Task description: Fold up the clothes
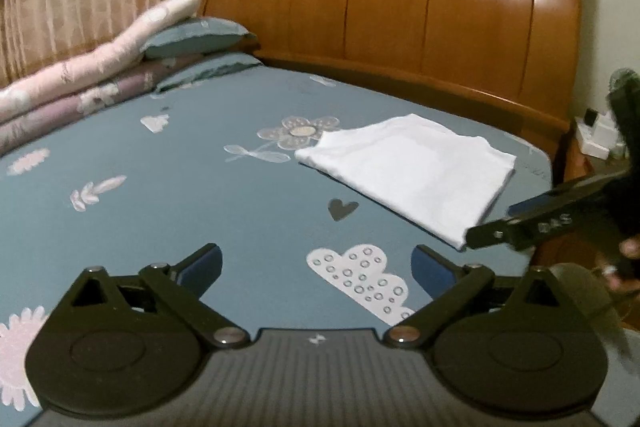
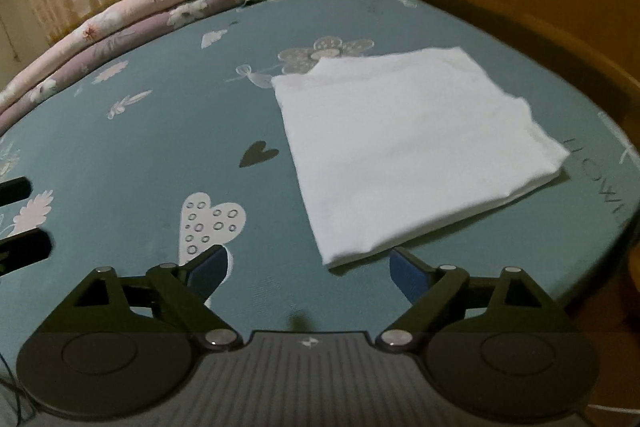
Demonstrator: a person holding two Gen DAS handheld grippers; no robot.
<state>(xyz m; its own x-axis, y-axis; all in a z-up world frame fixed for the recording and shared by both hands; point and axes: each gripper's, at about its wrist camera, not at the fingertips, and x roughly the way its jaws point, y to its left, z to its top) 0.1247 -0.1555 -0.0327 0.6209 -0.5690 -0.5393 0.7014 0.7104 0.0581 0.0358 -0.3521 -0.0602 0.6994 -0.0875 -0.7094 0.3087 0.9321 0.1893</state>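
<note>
While both grippers gape empty, folded white garment [image 2: 404,151] flat – headboard [image 1: 400,3] left-view only.

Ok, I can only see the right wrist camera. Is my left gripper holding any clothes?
Observer: No. The left gripper has its fingers wide apart over the bedsheet, nothing between them.
Operator: What's past the bed on the right?
Observer: A low stand with small white things, too blurred to name.
Operator: Who's holding my right gripper?
Observer: A hand grips it, by the folded white cloth's near corner.
</note>
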